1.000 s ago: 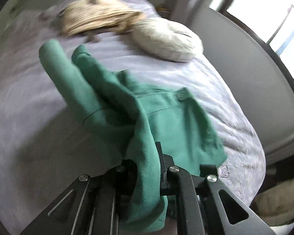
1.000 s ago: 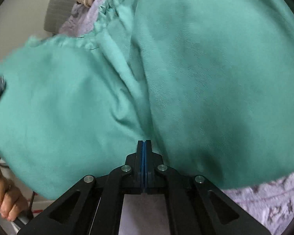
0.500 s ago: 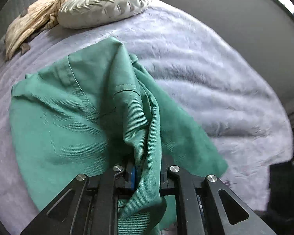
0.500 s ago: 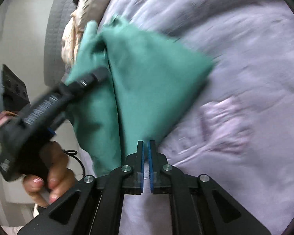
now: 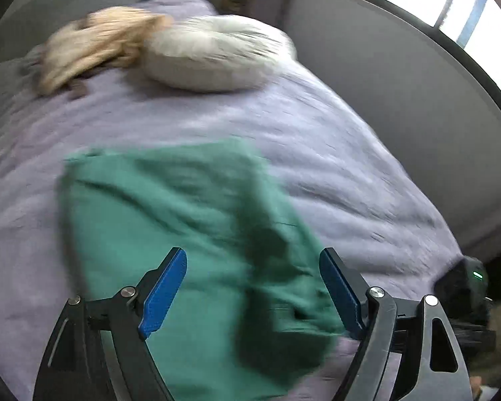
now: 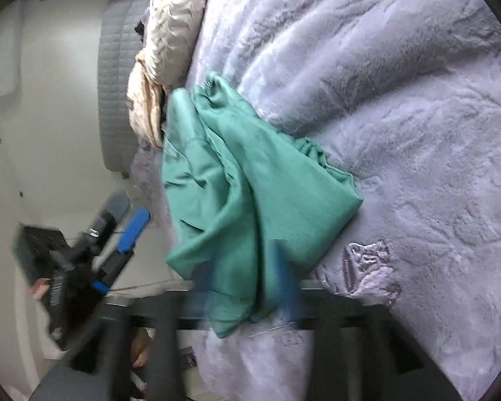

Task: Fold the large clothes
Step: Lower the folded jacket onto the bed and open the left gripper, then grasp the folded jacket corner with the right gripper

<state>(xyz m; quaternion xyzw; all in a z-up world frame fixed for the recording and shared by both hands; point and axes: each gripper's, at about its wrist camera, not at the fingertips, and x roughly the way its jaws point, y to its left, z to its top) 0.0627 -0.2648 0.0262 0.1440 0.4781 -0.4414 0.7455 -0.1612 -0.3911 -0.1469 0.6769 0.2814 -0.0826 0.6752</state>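
The green garment [image 5: 197,234] lies in a loose, rumpled heap on the lilac bedspread [image 5: 334,153], near the bed's edge, well short of the round cushion [image 5: 213,56] and the beige cloth [image 5: 93,46] at the far end. The left gripper [image 5: 252,287] hangs over it with its blue pads [image 5: 163,292] spread wide and nothing between them, so the cloth rests free, probably so a better edge can be picked. The right gripper [image 6: 247,284] is smeared by motion blur; its fingers look parted over the garment's near corner, but I cannot tell whether they hold any fabric. No neat fold shows yet.
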